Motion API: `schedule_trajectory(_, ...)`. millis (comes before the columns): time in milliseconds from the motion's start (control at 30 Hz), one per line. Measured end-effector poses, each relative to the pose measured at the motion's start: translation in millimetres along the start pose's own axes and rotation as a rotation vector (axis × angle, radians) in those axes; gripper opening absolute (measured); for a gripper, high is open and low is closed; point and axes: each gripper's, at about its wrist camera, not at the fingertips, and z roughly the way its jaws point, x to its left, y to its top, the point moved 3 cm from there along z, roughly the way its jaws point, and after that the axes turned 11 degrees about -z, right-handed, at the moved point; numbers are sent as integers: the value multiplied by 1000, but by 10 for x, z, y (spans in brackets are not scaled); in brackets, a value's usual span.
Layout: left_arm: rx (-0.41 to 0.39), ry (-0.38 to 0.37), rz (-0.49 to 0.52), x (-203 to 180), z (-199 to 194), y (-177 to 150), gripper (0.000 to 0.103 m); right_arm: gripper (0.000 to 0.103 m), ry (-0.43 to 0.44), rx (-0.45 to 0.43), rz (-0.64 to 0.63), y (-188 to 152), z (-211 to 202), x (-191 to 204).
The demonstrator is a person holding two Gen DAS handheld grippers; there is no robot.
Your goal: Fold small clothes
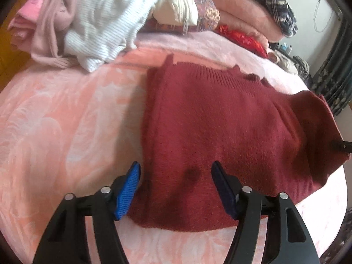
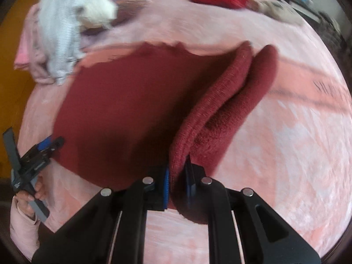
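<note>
Item, far left: heap of unfolded clothes (image 1: 88, 17) — pink pieces under a pale ribbed white top, resting at the far edge of the pink patterned bedspread (image 1: 55, 121). Item, my left gripper (image 1: 176, 169): blue-padded jaws standing wide, nothing pinched, poised over the near left edge of the dark red sweater (image 1: 220, 121); a hand (image 2: 33, 189) in a pink sleeve grips its handle, seen in the right wrist view. Item, sweater: spread flat on the bedspread, ribbed hem toward the far side, right portion lifted into a fold. Item, my right gripper (image 2: 177, 176): jaws drawn narrow, clamped on that raised sweater edge. Item, far right: folded pink blanket, red fabric (image 1: 242, 37), plaid garment (image 1: 275, 4) behind
</note>
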Motion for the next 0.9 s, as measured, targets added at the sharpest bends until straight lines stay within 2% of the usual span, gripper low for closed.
schedule_trajectory(133, -6, -14, -10, 64, -41, 4, 67, 10, 44, -5, -68, 167, 111, 422)
schedule_trajectory(233, 1, -21, -21, 104, -32, -6, 67, 10, 76, 16, -121, 215, 347, 730)
schedule_trajectory(367, 8, -25, -30, 111, -17, -22, 67, 11, 65, 67, -179, 153, 647, 972)
schedule_trajectory(467, 11, -27, -34, 100, -13, -35, 67, 12, 62, 109, -198, 69, 836, 992)
schedule_trajectory(567, 7, -29, -31, 57, -19, -41, 67, 21, 89, 106, -189, 79, 848, 959)
schedule_trajectory(633, -1, -36, -31, 4, -47, -41, 67, 44, 158, 99, -165, 63, 778, 923)
schedule_trajectory(667, -5, -38, -33, -25, -64, -34, 67, 45, 207, 87, -148, 53, 710, 901)
schedule_trajectory(800, -26, -73, -48, -187, -169, -3, 68, 45, 261, 63, -147, -38, 488, 827)
schedule_trajectory(900, -31, -109, -66, -349, -233, 19, 70, 44, 330, 39, -86, -145, 274, 632)
